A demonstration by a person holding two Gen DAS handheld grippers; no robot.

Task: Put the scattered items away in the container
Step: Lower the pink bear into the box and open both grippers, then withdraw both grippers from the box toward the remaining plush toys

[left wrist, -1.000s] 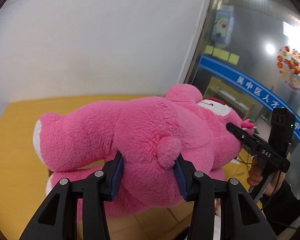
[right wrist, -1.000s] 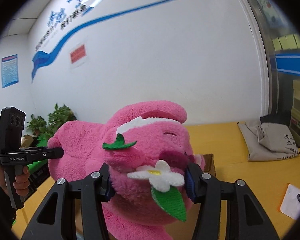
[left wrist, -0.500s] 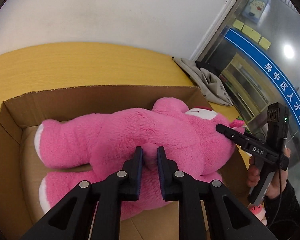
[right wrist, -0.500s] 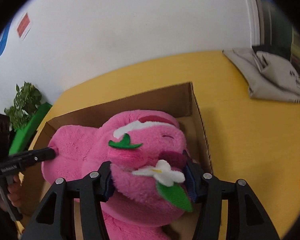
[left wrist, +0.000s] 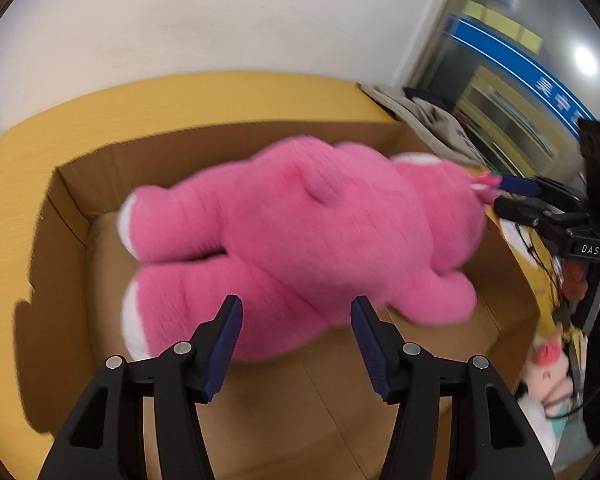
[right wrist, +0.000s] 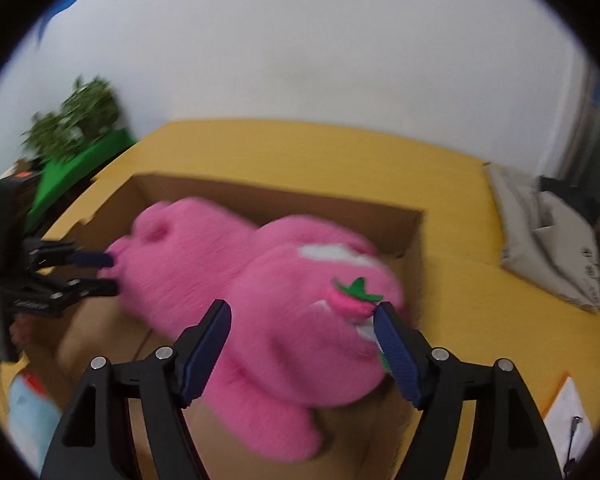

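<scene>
A big pink plush bear lies on its side inside an open cardboard box on a yellow table. My left gripper is open just above the bear's rump, not touching it. In the right wrist view the bear fills the box. My right gripper is open over its head, apart from the plush. Each gripper also shows in the other's view, the right one by the bear's head and the left one by its feet.
A grey cloth bag lies on the yellow table to the right of the box. A small plush doll lies right of the box. A paper sheet is at the near right. A green plant stands at the left.
Both grippers have opened and let go of the bear, which now rests in the box. Both have pulled back a little from it.
</scene>
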